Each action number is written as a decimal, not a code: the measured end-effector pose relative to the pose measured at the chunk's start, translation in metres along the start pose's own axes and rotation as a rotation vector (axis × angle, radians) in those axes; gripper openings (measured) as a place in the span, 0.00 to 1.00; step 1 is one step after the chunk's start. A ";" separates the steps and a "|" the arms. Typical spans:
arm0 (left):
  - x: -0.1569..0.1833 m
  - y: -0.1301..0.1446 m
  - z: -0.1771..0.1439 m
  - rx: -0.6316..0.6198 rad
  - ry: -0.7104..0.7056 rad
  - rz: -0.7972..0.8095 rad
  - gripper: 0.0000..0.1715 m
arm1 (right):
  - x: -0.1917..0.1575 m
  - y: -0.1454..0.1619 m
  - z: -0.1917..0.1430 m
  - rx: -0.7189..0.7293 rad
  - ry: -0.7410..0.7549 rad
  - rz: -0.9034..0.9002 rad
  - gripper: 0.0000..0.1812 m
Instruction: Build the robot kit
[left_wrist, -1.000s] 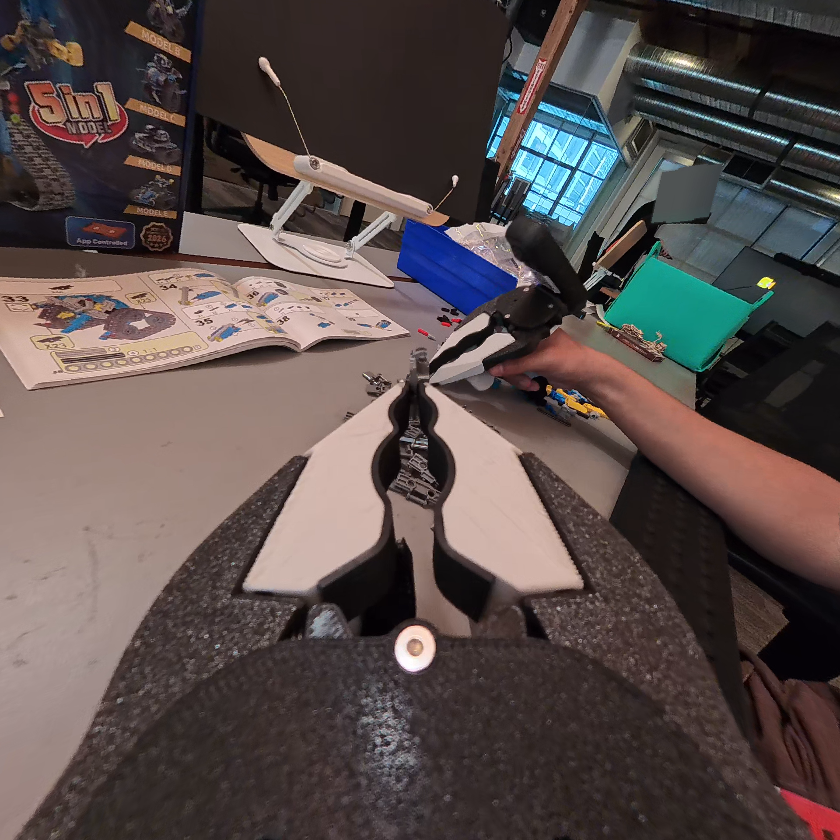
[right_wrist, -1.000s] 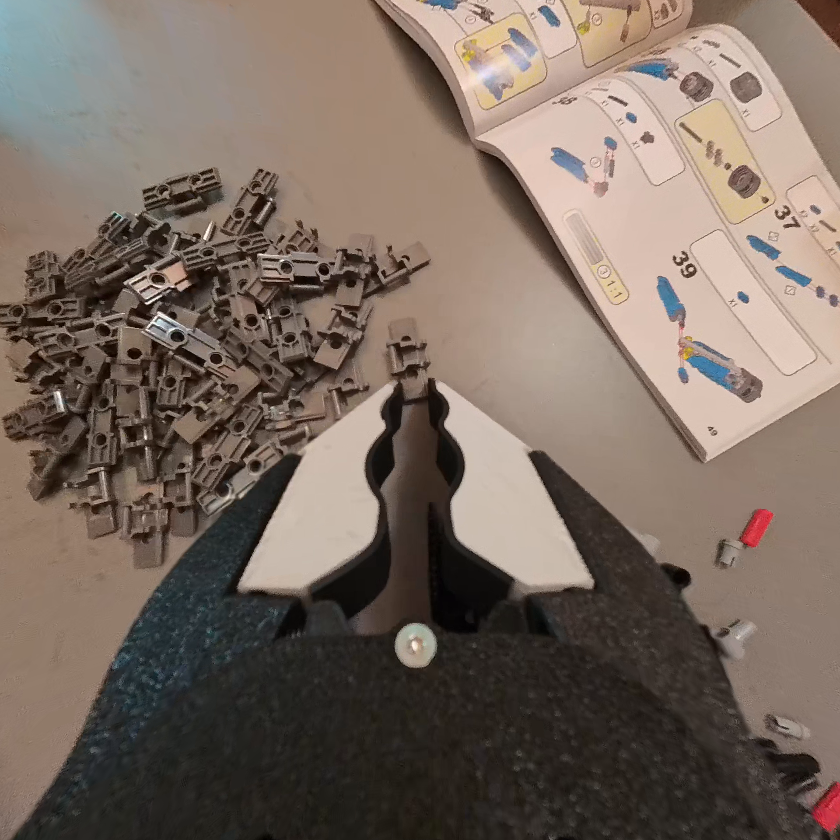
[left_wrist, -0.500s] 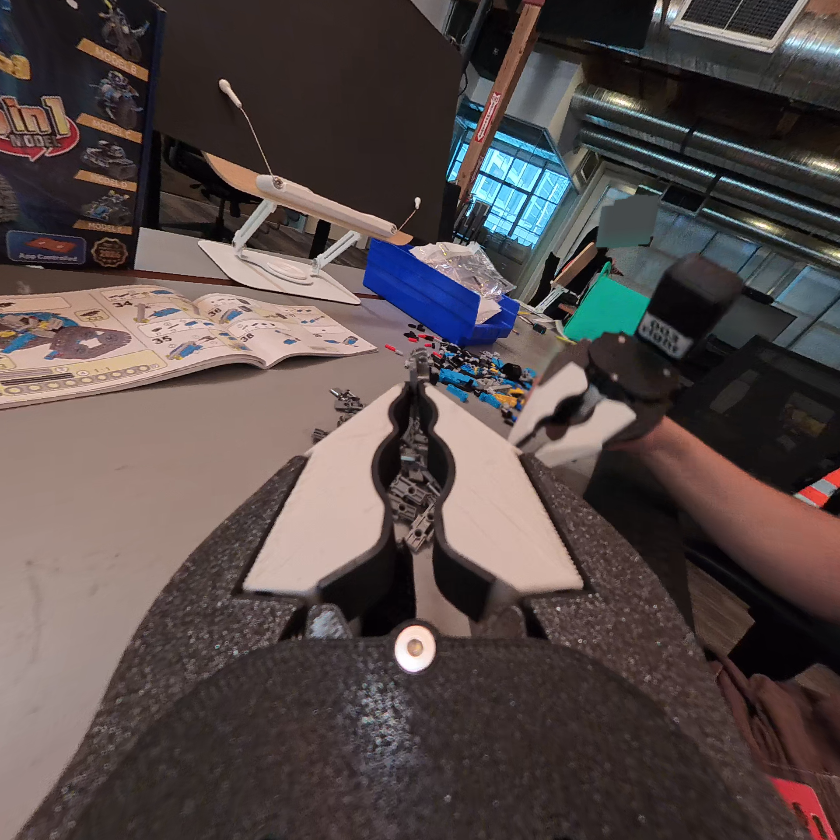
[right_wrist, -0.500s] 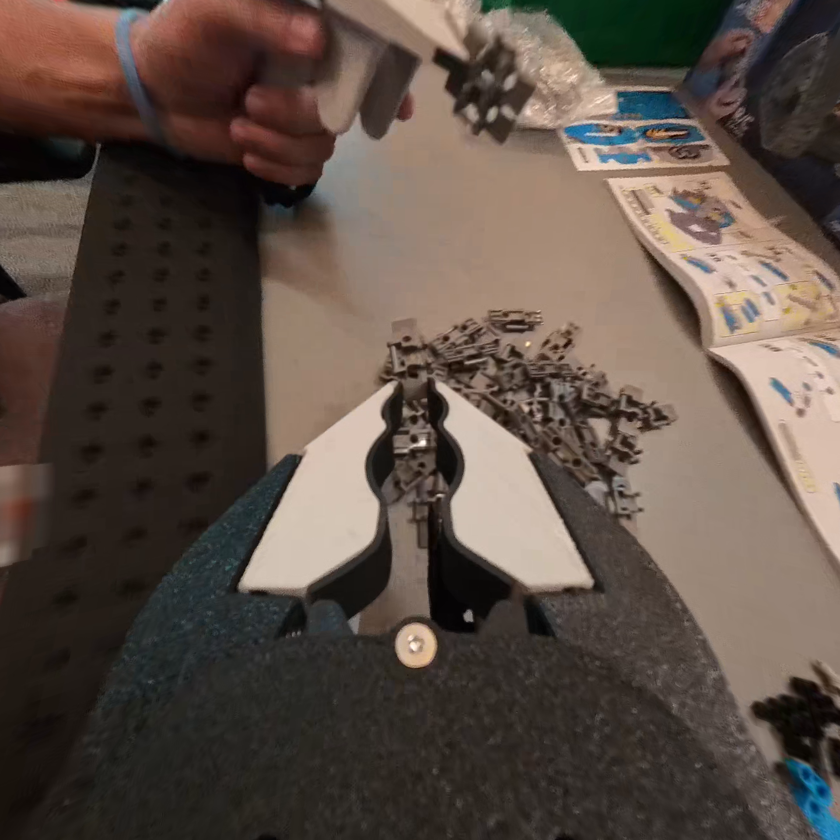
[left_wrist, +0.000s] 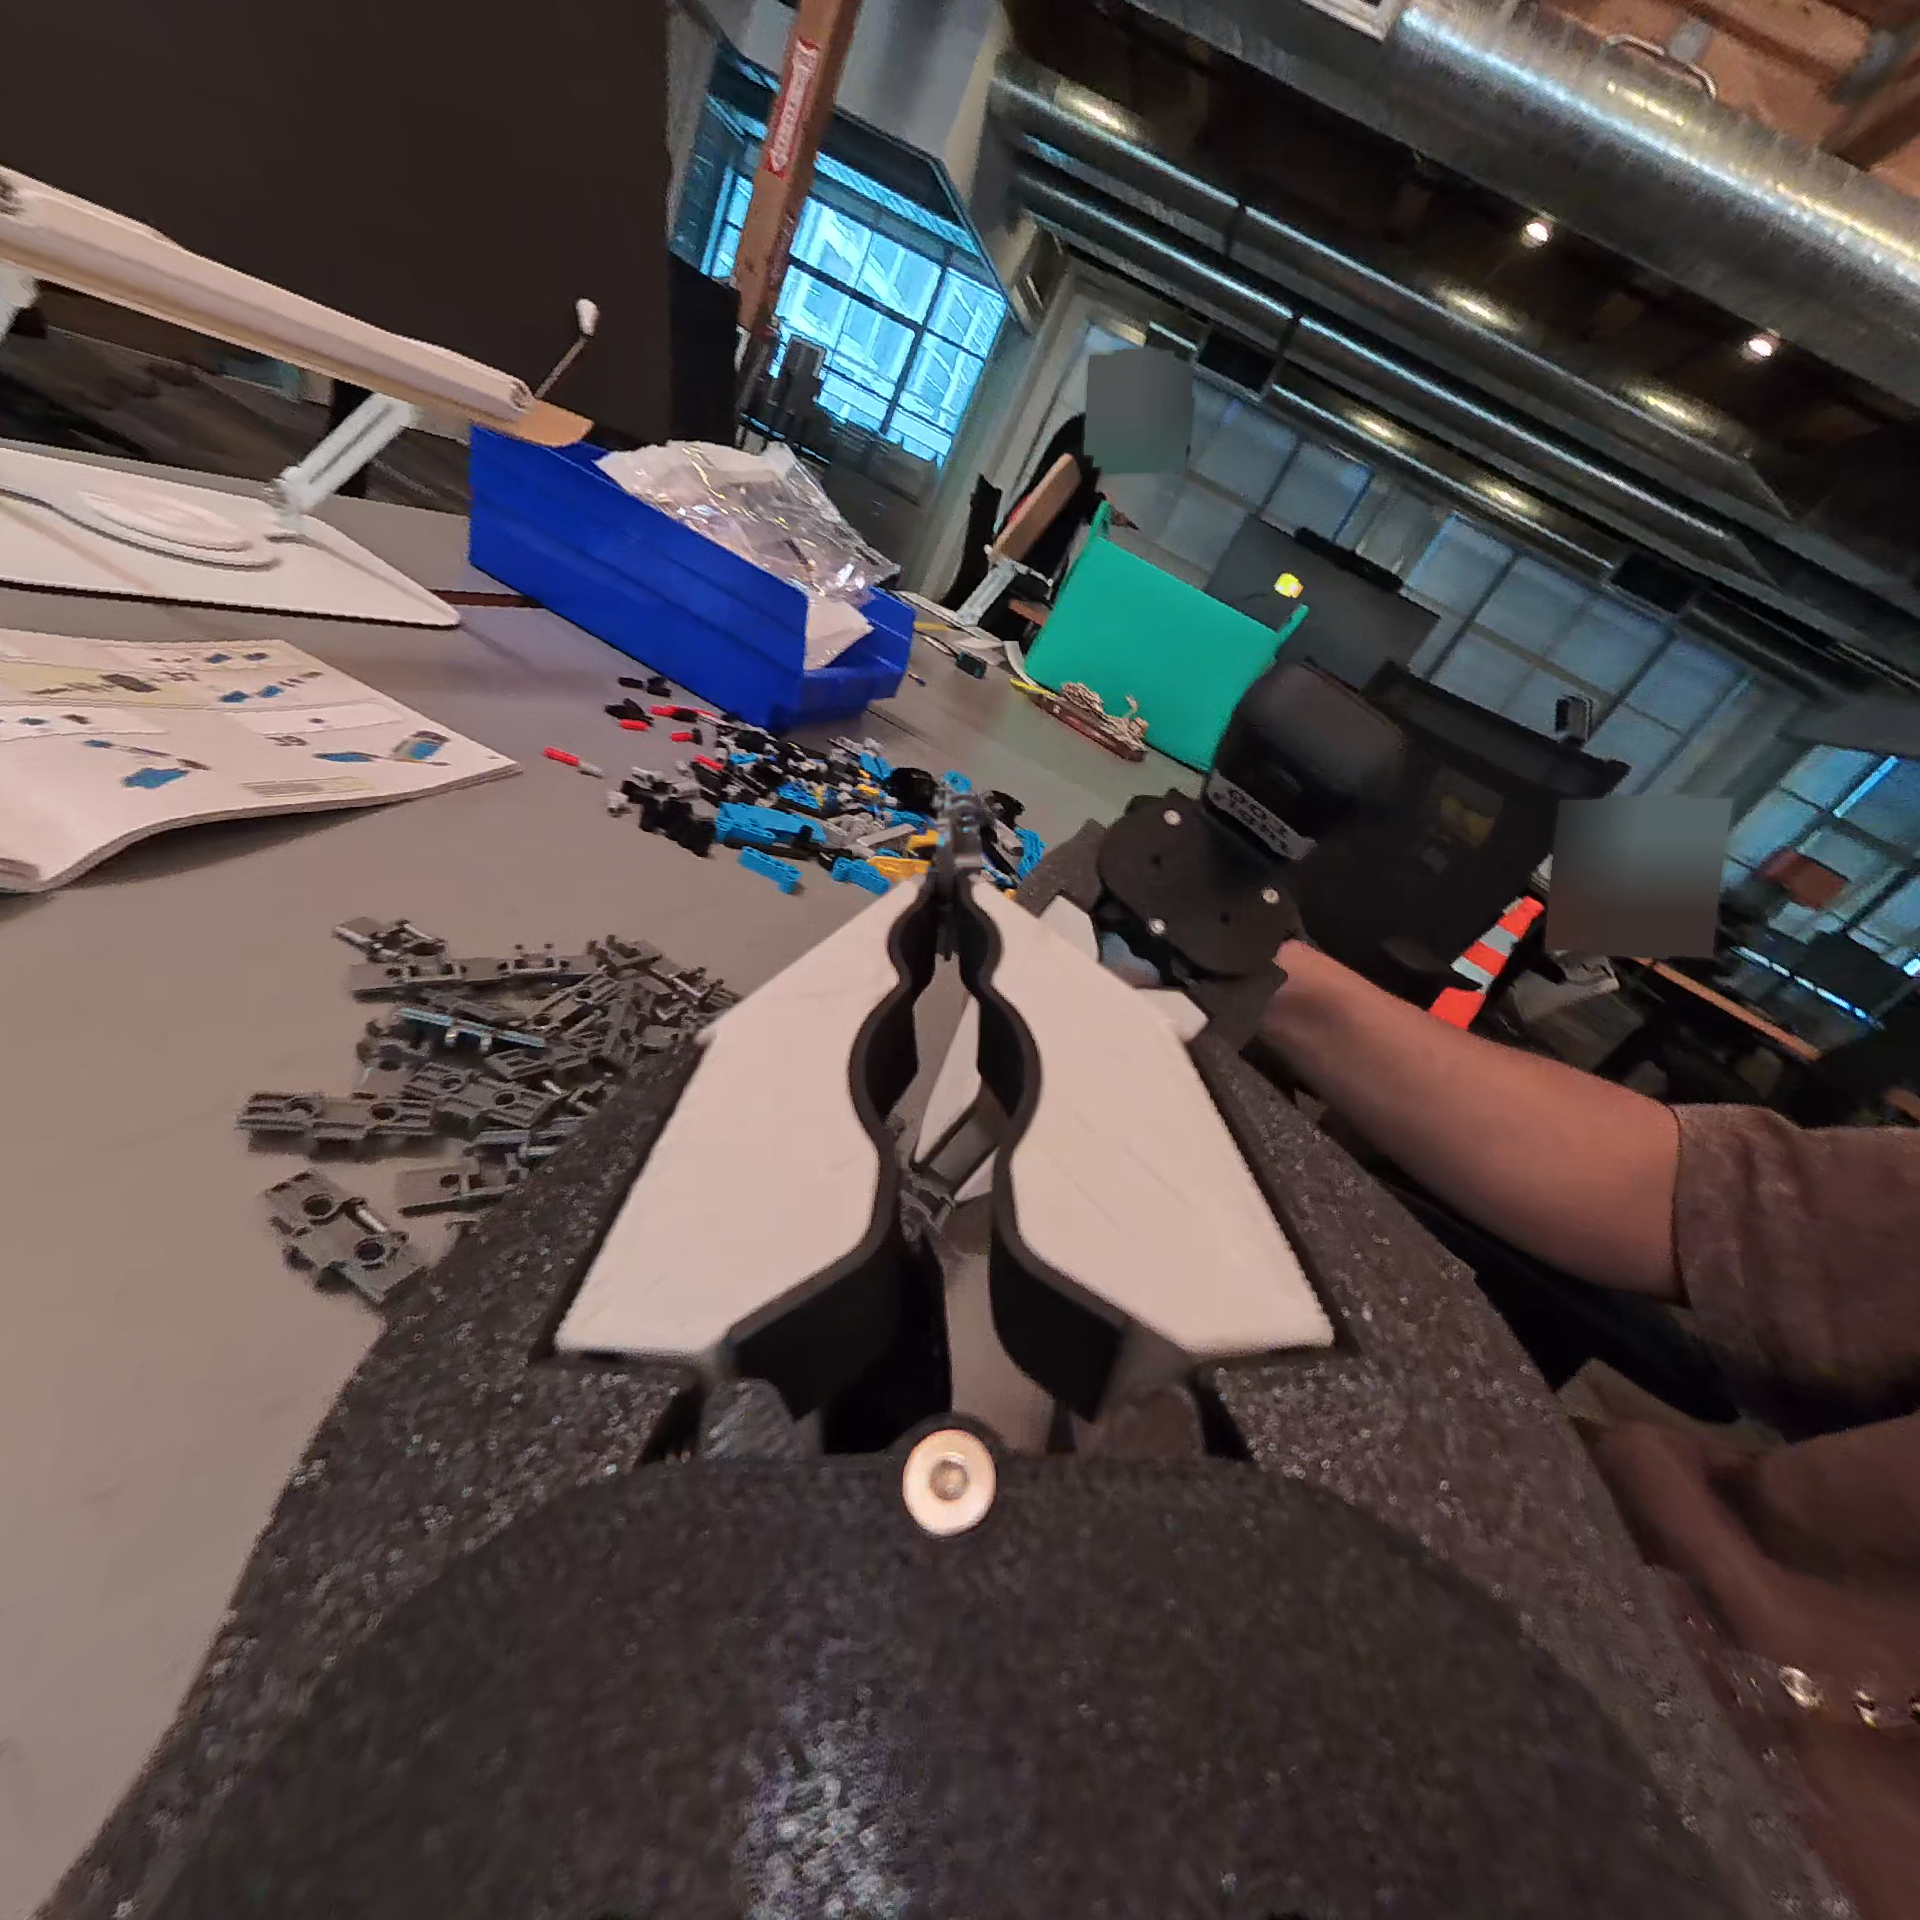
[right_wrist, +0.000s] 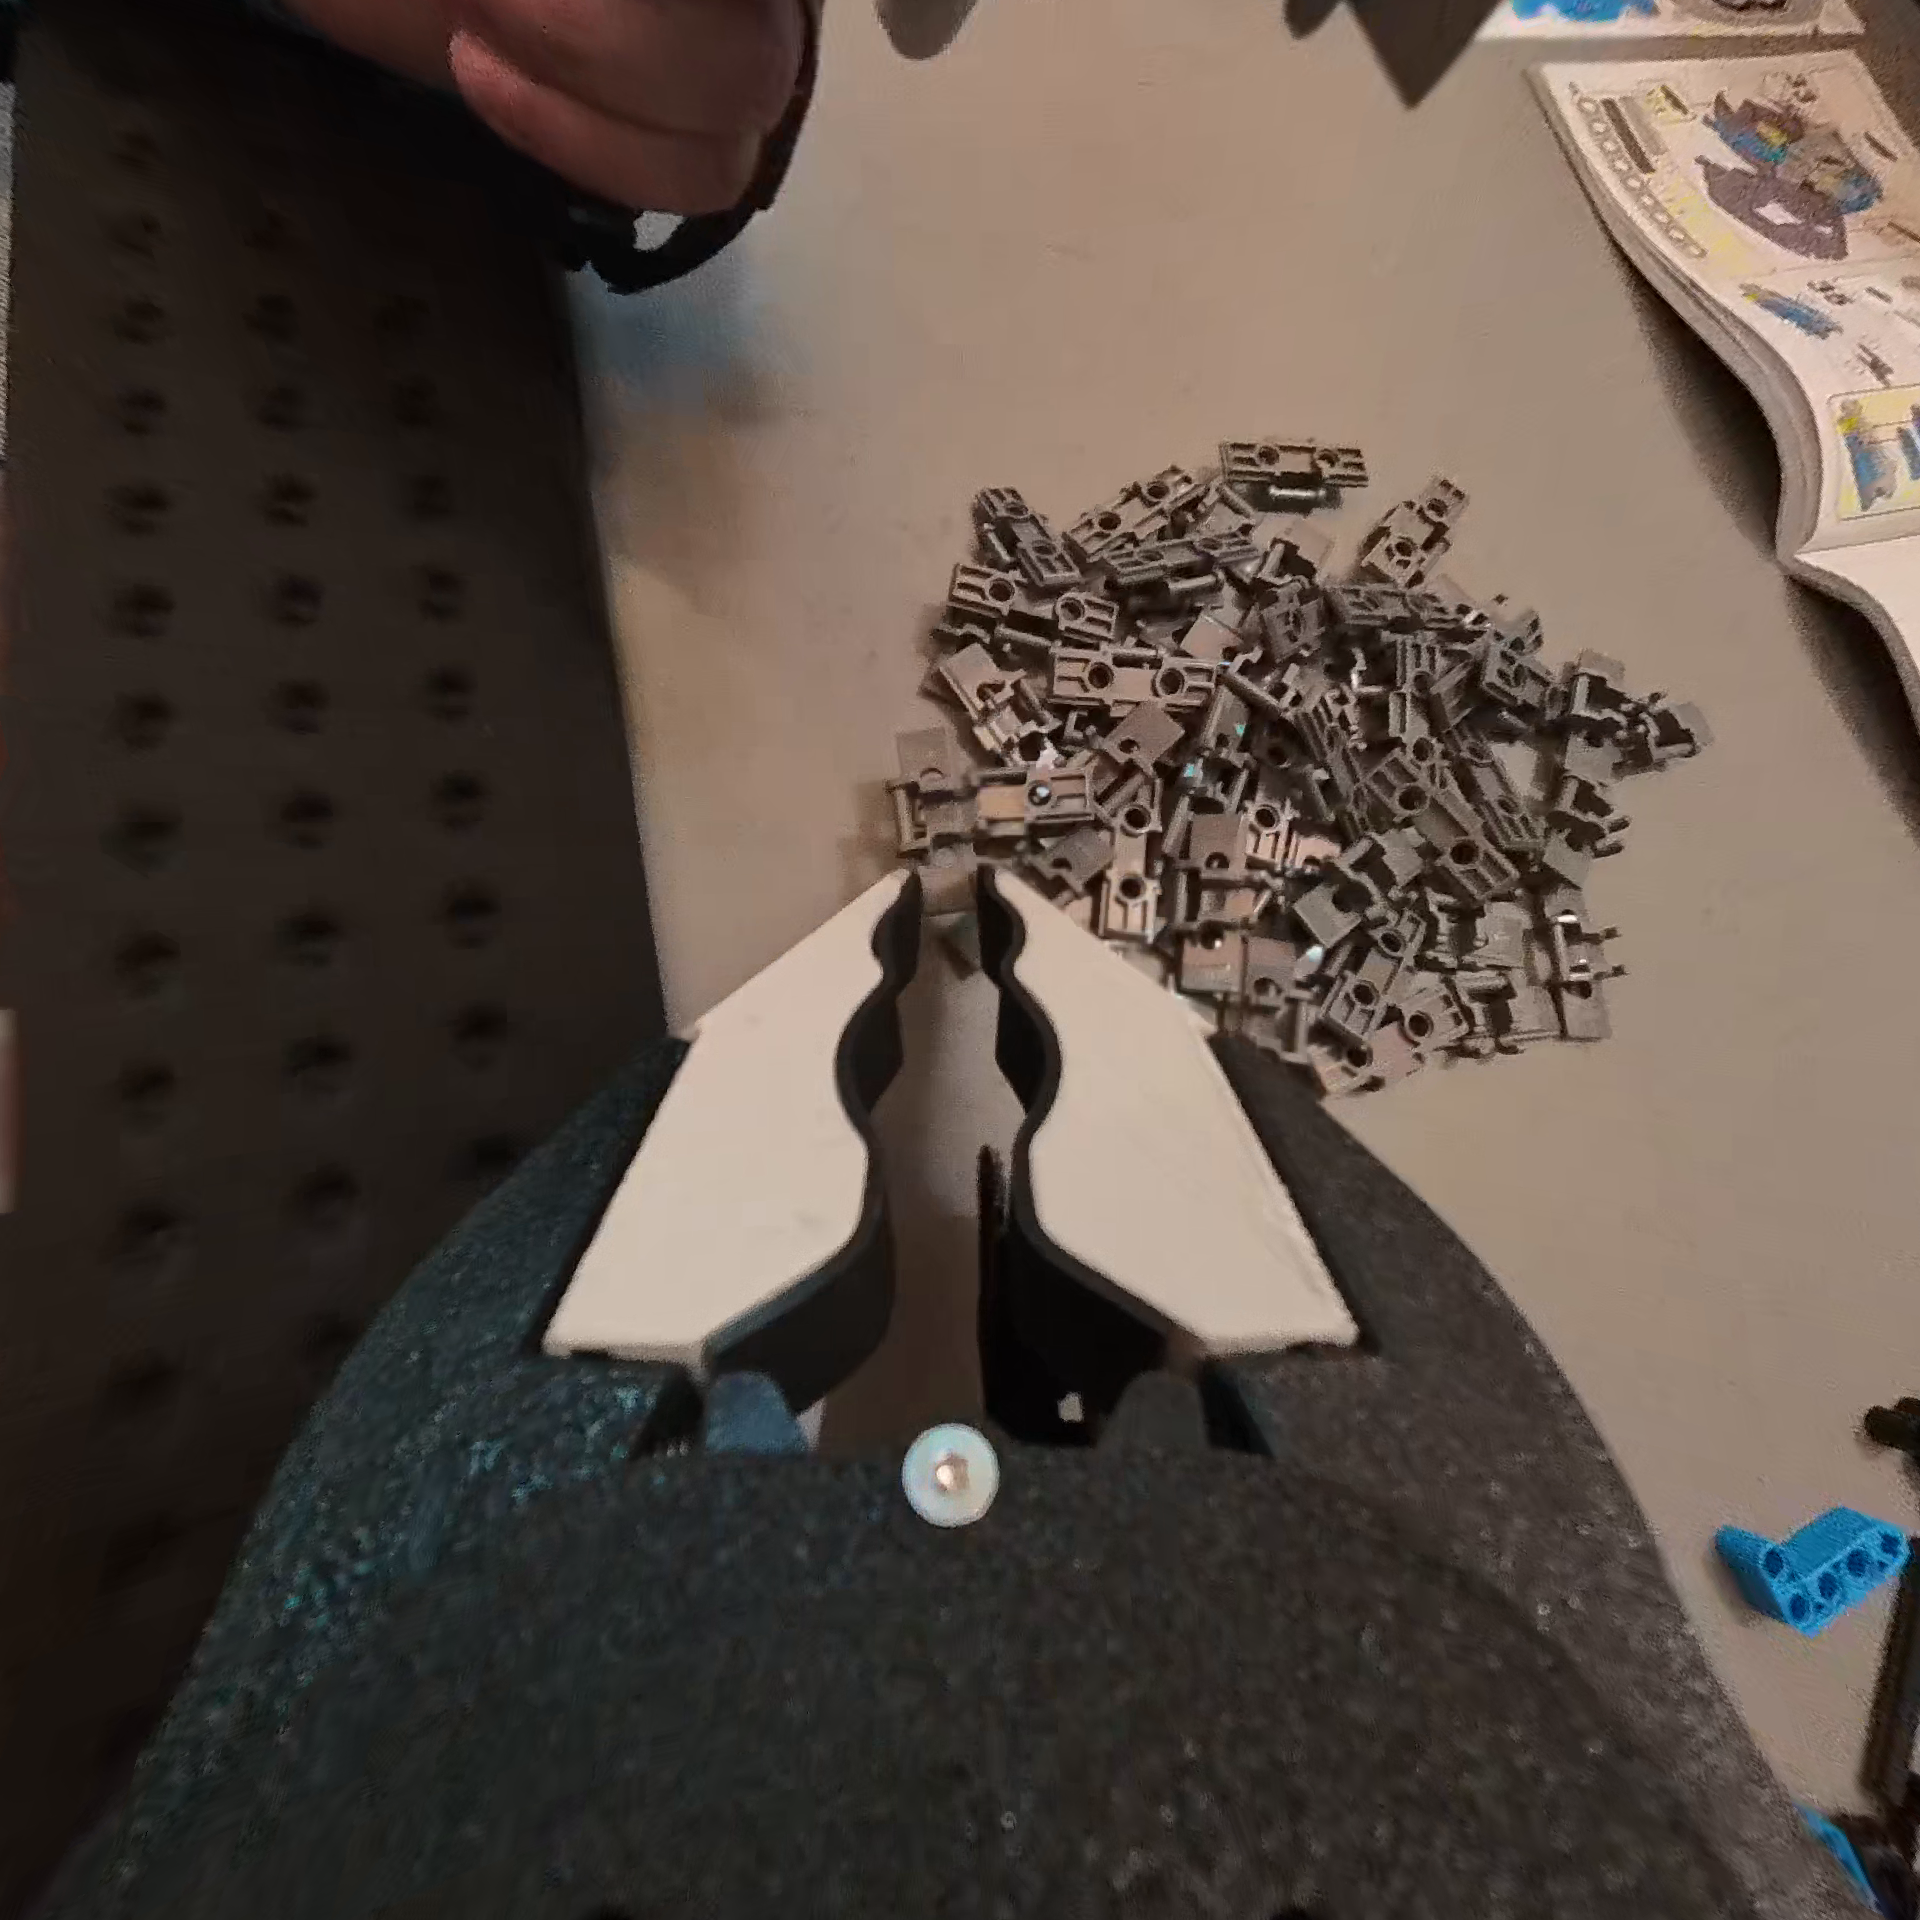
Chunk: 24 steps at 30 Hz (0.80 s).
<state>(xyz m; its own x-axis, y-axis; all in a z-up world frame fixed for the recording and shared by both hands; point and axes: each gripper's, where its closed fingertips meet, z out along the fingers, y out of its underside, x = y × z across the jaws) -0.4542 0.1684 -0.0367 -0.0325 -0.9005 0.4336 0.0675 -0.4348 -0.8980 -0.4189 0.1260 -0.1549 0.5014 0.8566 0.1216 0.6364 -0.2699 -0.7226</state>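
My left gripper (left_wrist: 954, 883) is shut on a small grey track-link piece (left_wrist: 958, 826), held edge-on above the grey table (left_wrist: 156, 1299). A pile of grey track links (left_wrist: 488, 1049) lies to its lower left. My right gripper (right_wrist: 948, 891) is slightly open and holds nothing. Its tips hover at the near left edge of the same pile (right_wrist: 1299, 790), just behind a short joined strip of links (right_wrist: 987, 810). The right gripper also shows in the left wrist view (left_wrist: 1195, 904), held in a hand. The hand holding the left gripper (right_wrist: 623, 104) is at the top of the right wrist view.
An open instruction booklet (left_wrist: 208, 727) (right_wrist: 1766, 260) lies beyond the pile. Mixed blue, black and yellow parts (left_wrist: 831, 810) lie in front of a blue bin (left_wrist: 675, 592). A black perforated mat (right_wrist: 260, 727) runs along the table edge. A loose blue beam (right_wrist: 1813, 1579) lies at the right. Spacing between my two grippers at the tips: around 12 cm.
My right gripper carried a grey link from the far side of the pile to its near left edge and opened, so its tips are now empty. My left gripper swung right, still shut.
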 end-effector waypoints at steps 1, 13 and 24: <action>0.003 0.001 0.000 -0.007 0.013 0.005 0.02 | -0.001 -0.001 -0.001 0.010 -0.017 0.013 0.06; 0.007 0.001 -0.007 0.016 0.050 -0.049 0.02 | 0.004 -0.017 -0.002 0.076 -0.026 0.012 0.06; 0.008 -0.004 -0.011 0.040 0.147 -0.179 0.01 | 0.015 -0.037 -0.014 0.166 0.102 -0.133 0.06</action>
<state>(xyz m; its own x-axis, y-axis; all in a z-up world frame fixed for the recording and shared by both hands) -0.4661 0.1623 -0.0308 -0.1918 -0.8009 0.5673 0.0872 -0.5897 -0.8029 -0.4263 0.1427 -0.1168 0.4820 0.8285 0.2852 0.5996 -0.0745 -0.7969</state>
